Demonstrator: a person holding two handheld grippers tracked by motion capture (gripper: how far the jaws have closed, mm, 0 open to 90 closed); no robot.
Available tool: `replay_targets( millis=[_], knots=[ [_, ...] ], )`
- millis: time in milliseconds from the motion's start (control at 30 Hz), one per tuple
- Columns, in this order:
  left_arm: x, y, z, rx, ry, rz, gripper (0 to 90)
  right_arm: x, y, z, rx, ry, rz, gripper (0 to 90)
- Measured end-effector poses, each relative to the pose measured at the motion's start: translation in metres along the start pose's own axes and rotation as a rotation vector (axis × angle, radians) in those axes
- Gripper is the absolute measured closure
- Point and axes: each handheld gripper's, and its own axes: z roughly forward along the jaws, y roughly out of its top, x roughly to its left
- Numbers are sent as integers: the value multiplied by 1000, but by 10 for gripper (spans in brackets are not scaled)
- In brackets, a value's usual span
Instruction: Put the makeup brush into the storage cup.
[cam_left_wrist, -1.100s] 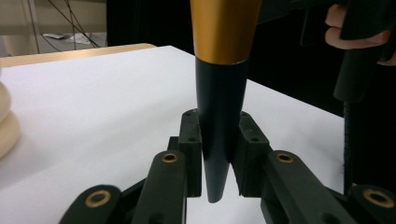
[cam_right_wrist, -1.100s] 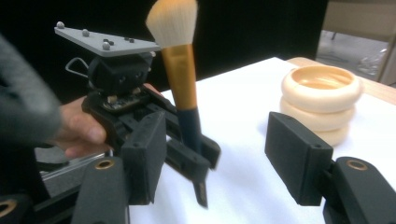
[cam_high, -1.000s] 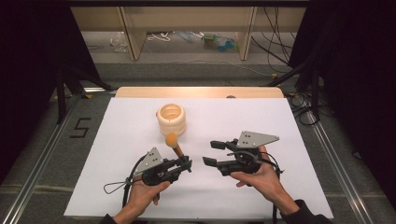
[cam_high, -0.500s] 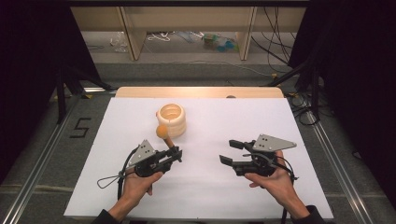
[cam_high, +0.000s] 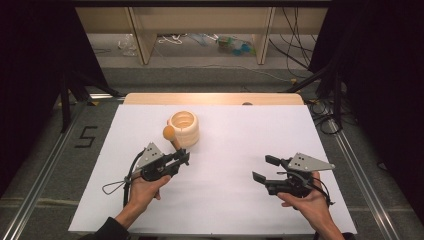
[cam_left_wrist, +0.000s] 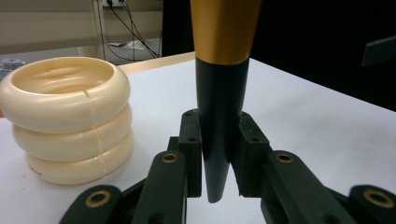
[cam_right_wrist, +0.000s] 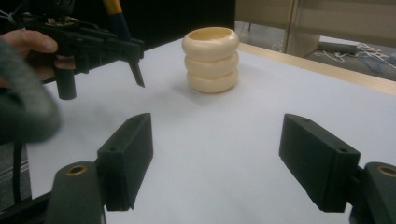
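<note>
white sheet-covered table (cam_high: 225, 200) is what everything's set on, with a strip of bare wood seen along its far edge. the cream holder made of three stacked rings (cam_high: 184, 129), hollow down the middle, is stood upright on the far-left part of the sheet; it's also seen at the left of the left gripper view (cam_left_wrist: 65, 121) and at the far middle of the right gripper view (cam_right_wrist: 211, 59).

the left gripper (cam_high: 181, 157) is held in the person's left hand (cam_high: 142, 189), just on the near side of the holder but not touching it. its jaws are pressed tight on a tapered stick with a dark tip, an orange-gold shaft and a round orange knob on top (cam_high: 170, 136). the stick is pinched near its pointed dark end (cam_left_wrist: 219, 140), with the tip poking out below the jaws, clear of the table, and the knob end is tilted up toward the holder's left side. whether the knob touches the holder can't be told.

the right gripper (cam_high: 262, 169) is held in the right hand (cam_high: 307, 202), well apart on the right side of the sheet. its jaws have just been opening and are spread wide (cam_right_wrist: 217, 158), with nothing between them but bare sheet.
</note>
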Motion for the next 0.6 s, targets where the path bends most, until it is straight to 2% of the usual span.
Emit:
replay_targets(
  millis=[100, 167, 267, 333, 467, 500, 533, 567, 600],
  knots=[
    [5, 2, 1, -7, 14, -3, 758, -1, -4, -2, -8, -15, -2, 267],
    [9, 4, 1, -10, 22, 5, 758, -1, -5, -4, 5, -19, 2, 266],
    [15, 7, 1, -18, 37, -4, 758, -2, -9, -4, -30, -53, -25, 260],
    [18, 8, 1, -18, 49, -3, 758, -2, -12, -5, -26, -45, -10, 259],
    [23, 10, 1, -15, 60, 7, 758, -2, -15, -10, -9, -79, -9, 234],
    [25, 10, 2, -15, 57, 8, 758, -2, -16, -9, -21, -76, -3, 232],
    [25, 11, 2, -14, 62, 3, 758, -2, -17, -11, -10, -74, -9, 224],
    [27, 11, 3, -12, 62, 3, 758, -2, -17, -13, 18, -96, -16, 210],
    [28, 12, 3, -13, 67, 6, 758, -2, -18, -12, 3, -101, -30, 204]
  ],
)
